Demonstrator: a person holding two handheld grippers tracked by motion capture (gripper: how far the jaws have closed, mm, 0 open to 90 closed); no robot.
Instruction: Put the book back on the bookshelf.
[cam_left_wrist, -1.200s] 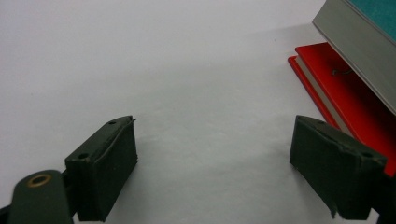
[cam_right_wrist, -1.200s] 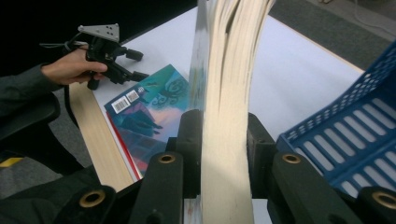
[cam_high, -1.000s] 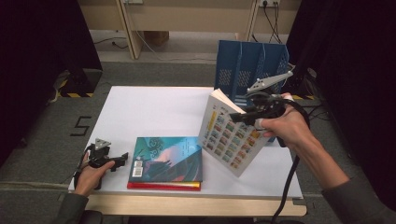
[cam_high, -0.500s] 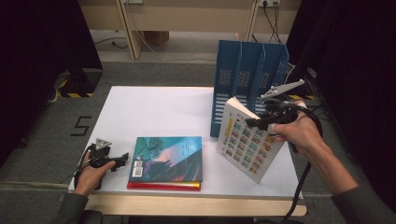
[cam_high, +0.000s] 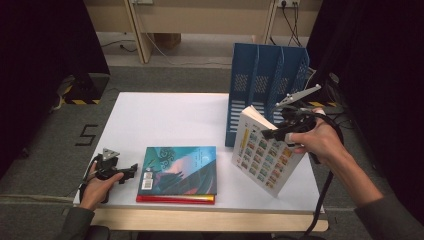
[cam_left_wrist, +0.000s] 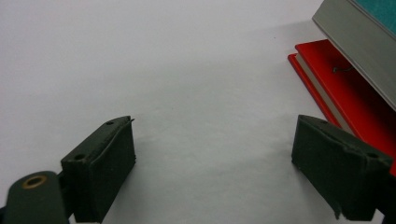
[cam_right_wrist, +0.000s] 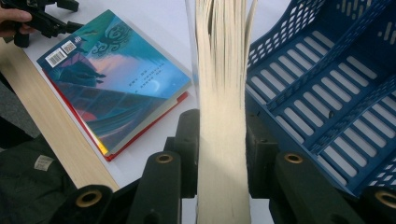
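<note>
In the high view I have the white book clamped in my right claw at the right of the frame, tilted, with its lower corner down near the desk and its top edge just in front of the blue file rack that stands at the upper right. My judgement is that I am in the carrying step, bringing this book to one of the rack's slots; the next move calls for standing the book upright, lining its spine with a slot and sliding it in without catching the dividers. My left claw rests at the lower left, just beside the teal book that lies flat on a red book at the bottom centre. In the left gripper view that claw's jaws stand wide apart over bare desk with nothing between them, and the red book lies at the right edge under the teal one's corner. In the right gripper view the white book's page edge runs up the middle of the frame, pinched between the pads, the rack's slots open at the right, close beside the book, and the teal book at the upper left.
</note>
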